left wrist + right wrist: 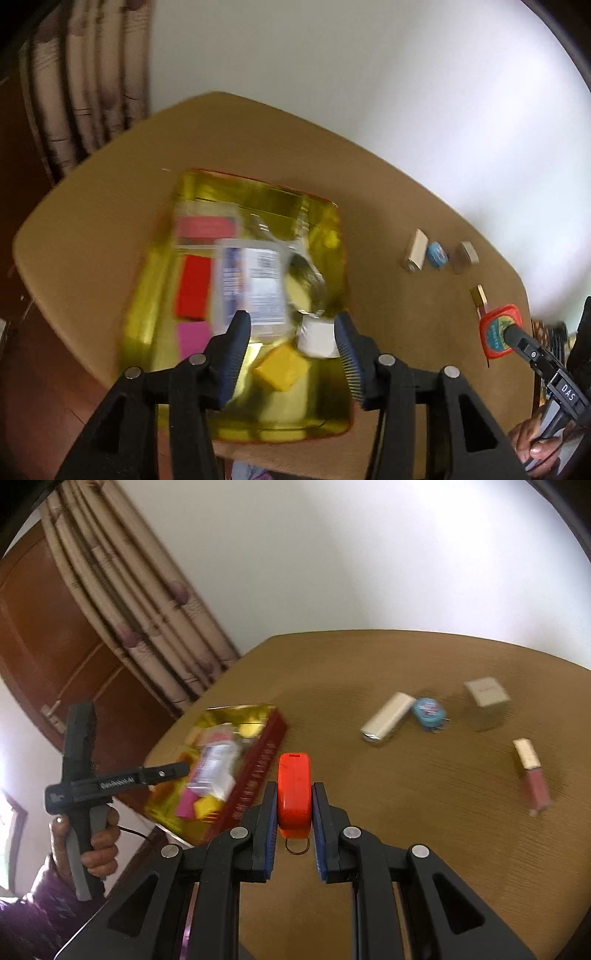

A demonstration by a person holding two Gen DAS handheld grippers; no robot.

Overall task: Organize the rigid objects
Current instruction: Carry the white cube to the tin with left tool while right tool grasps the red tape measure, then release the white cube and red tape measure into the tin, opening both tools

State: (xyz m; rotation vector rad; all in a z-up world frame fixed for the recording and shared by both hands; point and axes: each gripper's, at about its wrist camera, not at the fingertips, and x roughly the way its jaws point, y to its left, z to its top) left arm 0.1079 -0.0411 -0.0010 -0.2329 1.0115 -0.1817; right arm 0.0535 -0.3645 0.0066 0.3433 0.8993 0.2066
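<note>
The right gripper (pixel 294 808) pinched an orange tape measure (pixel 294 792) between its ribbed blue pads (pixel 271 825), a smooth plastic case held on edge with a small metal ring hanging from its near end. The left gripper (pixel 291 352) stood spread above a gold-lined tray (pixel 328 236), its pads (pixel 236 354) apart and holding nothing. From the left wrist the tray's glossy foil floor showed a clear labelled bottle (pixel 255 288) with a white cap (pixel 317 338), a red block (pixel 192 288), a pink block (pixel 192 338) and a yellow block (pixel 281 371), all blurred. The right wrist alone revealed the tray's dark red outer wall (pixel 258 768) with gilt lettering, too smeared to read. On the brown woodgrain table (pixel 369 664), at about two o'clock from the tape measure, lay a slim silver rectangular case (pixel 388 718) touching a round blue tin (pixel 428 712), with a small pale box (pixel 485 701) near them. Only the right wrist showed the lip gloss tube (pixel 532 775) whole, gold-capped and pink, lying well apart at three o'clock.
</note>
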